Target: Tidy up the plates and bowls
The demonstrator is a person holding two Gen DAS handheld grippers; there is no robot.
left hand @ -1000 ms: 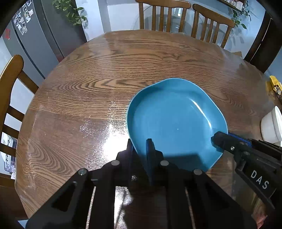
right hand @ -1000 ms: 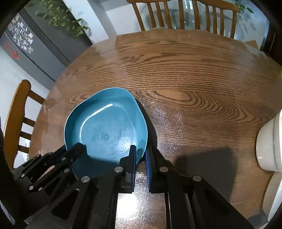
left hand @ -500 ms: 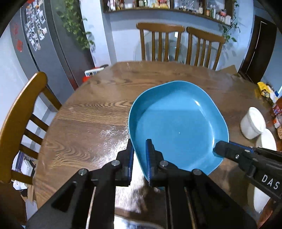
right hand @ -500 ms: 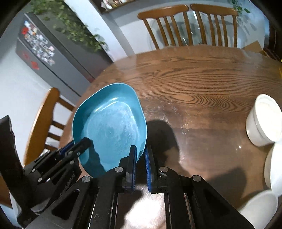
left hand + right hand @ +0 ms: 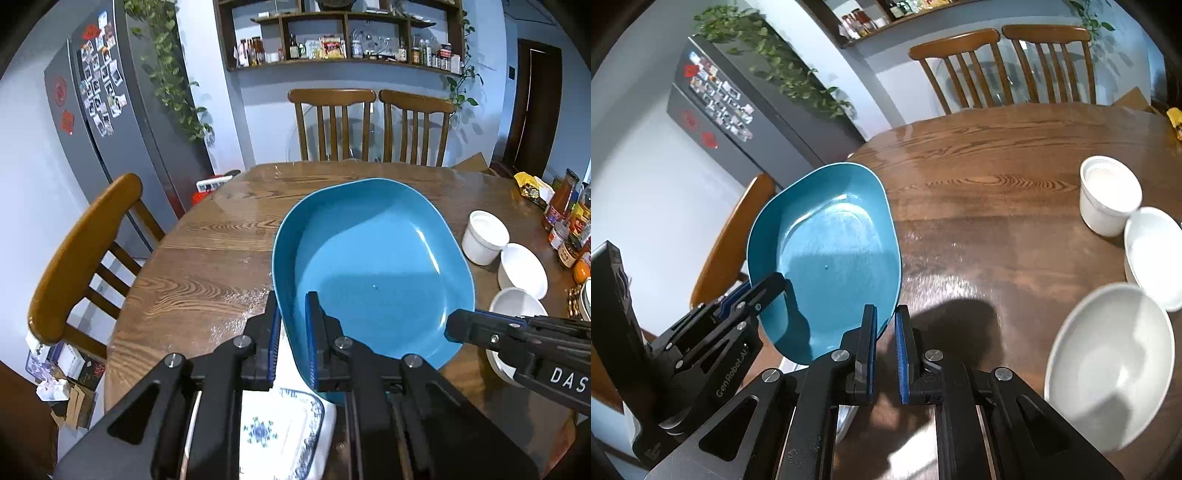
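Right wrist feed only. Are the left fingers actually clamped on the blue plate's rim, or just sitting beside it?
Observer: Clamped. In the left wrist view the left gripper is shut on the blue plate at its near rim, with one finger inside the rim and one outside.
Operator: Anything under the plate? I only get a pale edge.
Observer: Yes. A white plate with a blue pattern lies below the blue plate's near edge.
Operator: What's at the far right of the table, past my frame?
Observer: Sauce bottles stand along that edge.
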